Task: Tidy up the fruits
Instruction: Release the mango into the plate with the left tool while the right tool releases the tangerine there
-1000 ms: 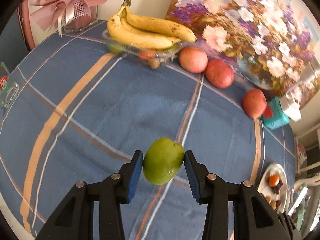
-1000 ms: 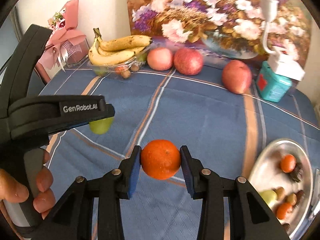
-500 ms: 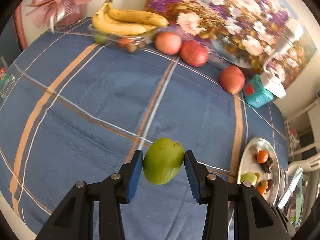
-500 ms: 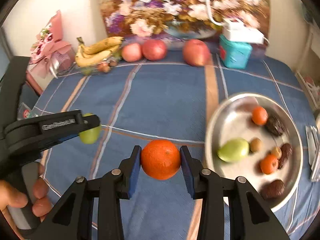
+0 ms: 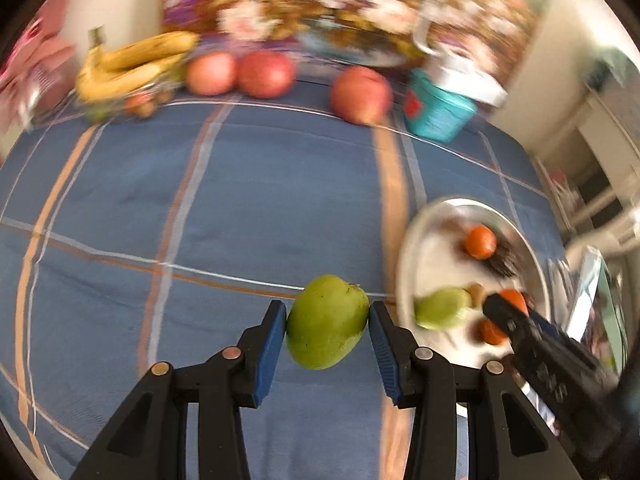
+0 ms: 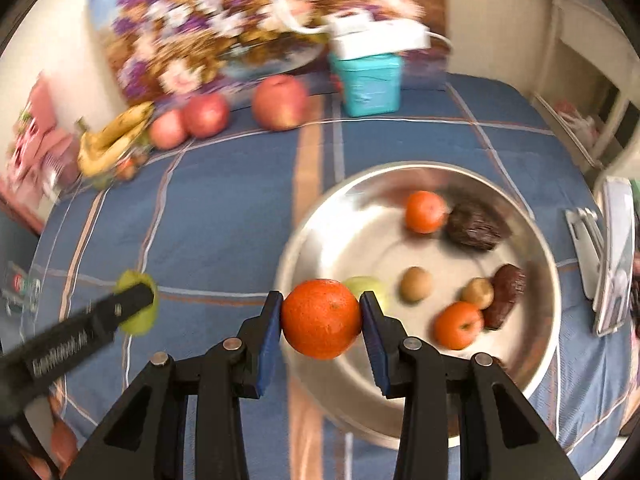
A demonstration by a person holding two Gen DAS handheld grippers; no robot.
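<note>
A home: plaid tablecloth (image 5: 280,184), floral painting (image 6: 224,20).

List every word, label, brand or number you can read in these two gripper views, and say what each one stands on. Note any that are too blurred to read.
"GenRobot.AI", smeared by motion and only just readable: white lettering on the side of the left gripper, seen in the right wrist view.
Red mark on the teal box: too blurred to read.
Red-and-green label on a clear object at the table's left edge: too blurred to read.
No other text is legible.

bright, even light; motion blur throughout, fisheye bending toward dark edges.
</note>
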